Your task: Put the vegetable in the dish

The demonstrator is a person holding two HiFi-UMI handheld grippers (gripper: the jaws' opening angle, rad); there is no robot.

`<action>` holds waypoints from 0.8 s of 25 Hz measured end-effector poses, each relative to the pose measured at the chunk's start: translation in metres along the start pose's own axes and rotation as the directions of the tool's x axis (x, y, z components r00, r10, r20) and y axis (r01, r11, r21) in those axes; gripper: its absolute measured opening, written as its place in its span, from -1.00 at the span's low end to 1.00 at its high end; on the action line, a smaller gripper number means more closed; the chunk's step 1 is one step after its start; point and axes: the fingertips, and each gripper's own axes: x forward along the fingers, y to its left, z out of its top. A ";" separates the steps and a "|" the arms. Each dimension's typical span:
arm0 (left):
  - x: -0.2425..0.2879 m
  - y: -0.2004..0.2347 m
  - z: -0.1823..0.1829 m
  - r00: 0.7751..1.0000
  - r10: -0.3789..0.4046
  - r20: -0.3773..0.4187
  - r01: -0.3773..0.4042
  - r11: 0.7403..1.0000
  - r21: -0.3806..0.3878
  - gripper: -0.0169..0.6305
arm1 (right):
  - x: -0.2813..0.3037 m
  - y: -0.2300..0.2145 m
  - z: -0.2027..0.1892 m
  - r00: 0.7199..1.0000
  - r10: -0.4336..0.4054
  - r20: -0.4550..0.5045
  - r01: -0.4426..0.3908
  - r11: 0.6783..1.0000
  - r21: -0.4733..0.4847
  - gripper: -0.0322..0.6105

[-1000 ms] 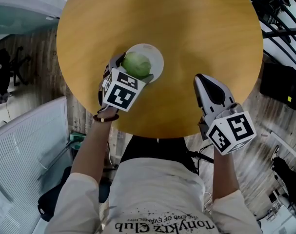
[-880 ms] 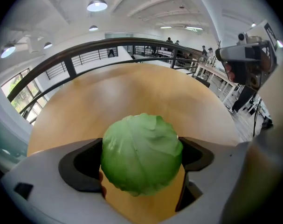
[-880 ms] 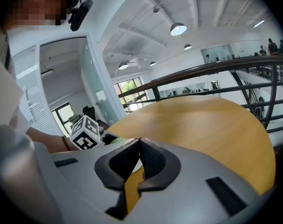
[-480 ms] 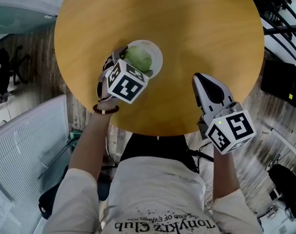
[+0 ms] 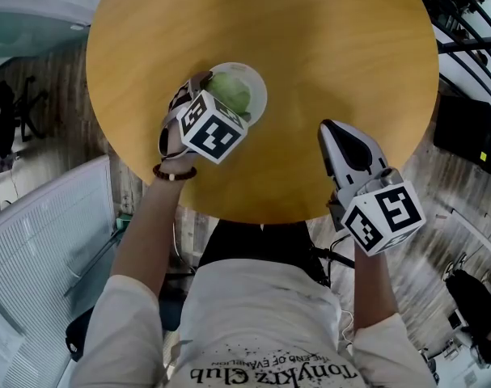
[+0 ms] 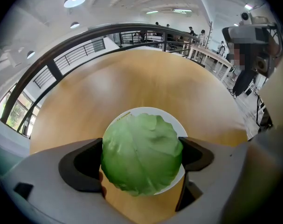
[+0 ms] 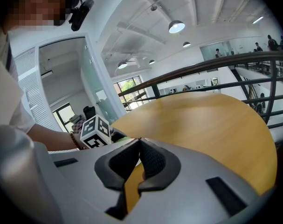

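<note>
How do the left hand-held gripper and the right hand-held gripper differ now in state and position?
The left hand-held gripper is shut on the cabbage; the right hand-held gripper is shut and empty. The left one is over the white dish; the right one is near the edge of the table, away from the dish. Both carry a marker cube.

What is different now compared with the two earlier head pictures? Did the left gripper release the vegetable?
The left gripper moved a little forward, carrying the cabbage further over the white dish. It has not let go: its jaws are still on the cabbage. The right gripper stayed shut and empty at the near edge of the table; the dish did not move.
</note>
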 end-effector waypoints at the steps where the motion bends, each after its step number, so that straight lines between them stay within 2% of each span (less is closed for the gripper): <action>1: 0.001 0.000 0.000 1.000 -0.004 -0.004 0.004 1.000 0.002 0.58 | 0.000 -0.001 -0.001 1.000 0.000 -0.002 0.000 1.000 0.002 -0.83; 20: 0.011 -0.001 0.003 0.997 -0.064 -0.032 0.063 0.998 -0.015 0.58 | 0.001 -0.003 -0.004 1.000 0.002 -0.004 -0.002 1.000 0.017 -0.83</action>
